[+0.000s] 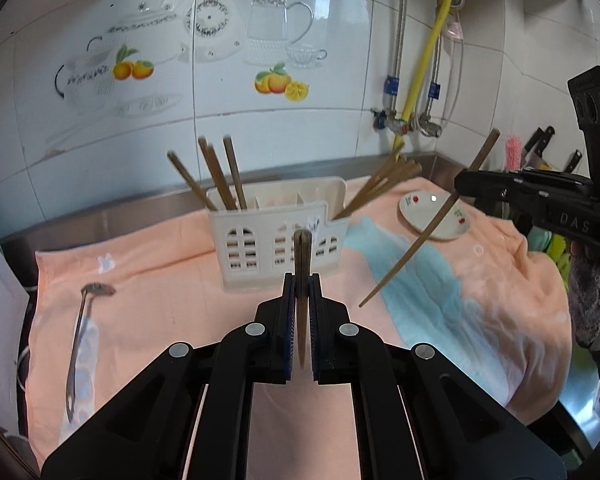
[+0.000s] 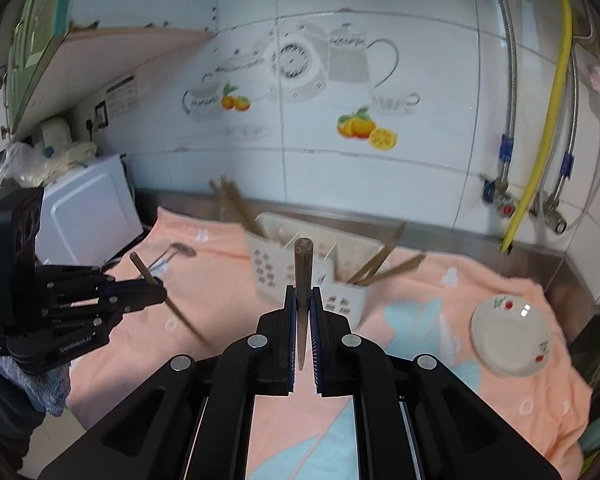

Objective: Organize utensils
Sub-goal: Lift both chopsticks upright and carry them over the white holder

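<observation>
A cream plastic utensil caddy (image 1: 260, 240) stands on the peach towel, with several wooden chopsticks in its left compartment (image 1: 220, 180) and its right compartment (image 1: 376, 188). My left gripper (image 1: 302, 280) is shut on one wooden chopstick (image 1: 302, 256), held in front of the caddy. My right gripper (image 2: 303, 294) is shut on another chopstick (image 2: 303, 268); from the left wrist view it shows at the right (image 1: 466, 184), its chopstick (image 1: 420, 236) slanting down over the towel. A metal spoon (image 1: 80, 340) lies on the towel at the left.
A small white saucer (image 1: 432, 216) with cherry print lies right of the caddy. The peach and blue towel (image 1: 440, 300) covers a steel counter. Pipes and a yellow hose (image 1: 420, 72) hang on the tiled wall. Knives (image 1: 540, 144) stand far right. A white appliance (image 2: 88, 208) stands far left.
</observation>
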